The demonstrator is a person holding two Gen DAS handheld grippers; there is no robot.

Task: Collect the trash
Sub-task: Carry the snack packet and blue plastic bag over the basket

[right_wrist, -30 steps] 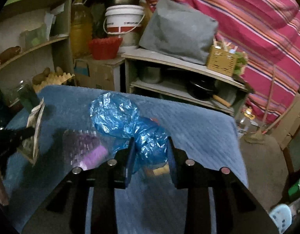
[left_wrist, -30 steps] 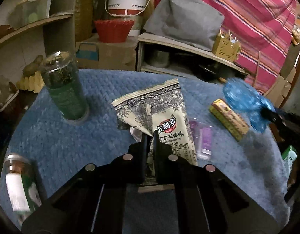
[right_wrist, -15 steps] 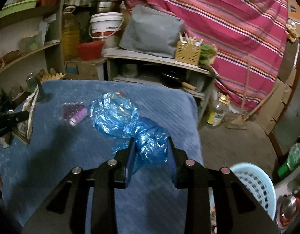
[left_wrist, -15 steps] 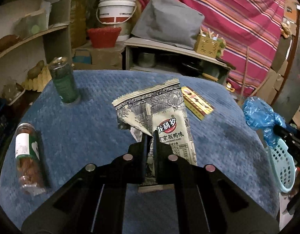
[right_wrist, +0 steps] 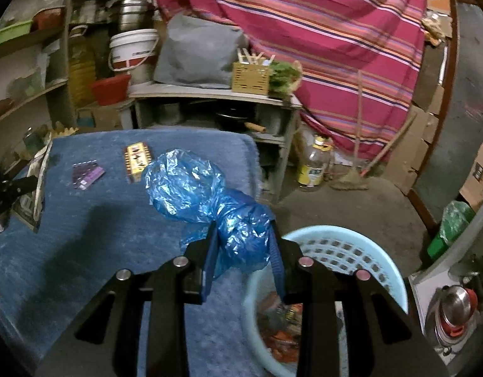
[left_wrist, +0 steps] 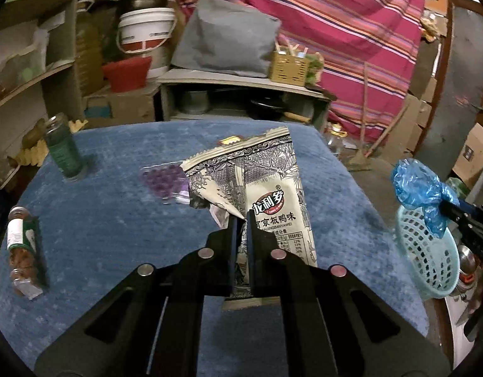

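My left gripper (left_wrist: 242,216) is shut on a grey and cream snack wrapper (left_wrist: 266,194), held up above the blue table cloth (left_wrist: 116,235). In the right wrist view my right gripper (right_wrist: 243,229) is shut on a crumpled blue plastic bag (right_wrist: 191,185), just over the table's right edge and above the rim of a pale blue basket (right_wrist: 360,248) with wrappers inside. The left wrist view shows that same blue bag (left_wrist: 417,188) and basket (left_wrist: 430,260) at far right. A purple blister pack (right_wrist: 86,172) and a yellow packet (right_wrist: 136,158) lie on the cloth.
A green jar (left_wrist: 62,147) stands at the table's back left and a spice bottle (left_wrist: 21,248) lies at its left edge. Beyond the table are shelves, a white bucket (left_wrist: 144,31), a grey cushion (left_wrist: 225,47) and a striped curtain (right_wrist: 335,31). A plastic bottle (right_wrist: 313,166) stands on the floor.
Both grippers have swung to the right with their loads. The basket has come into view under the right gripper, and the table items have slid left in both views.
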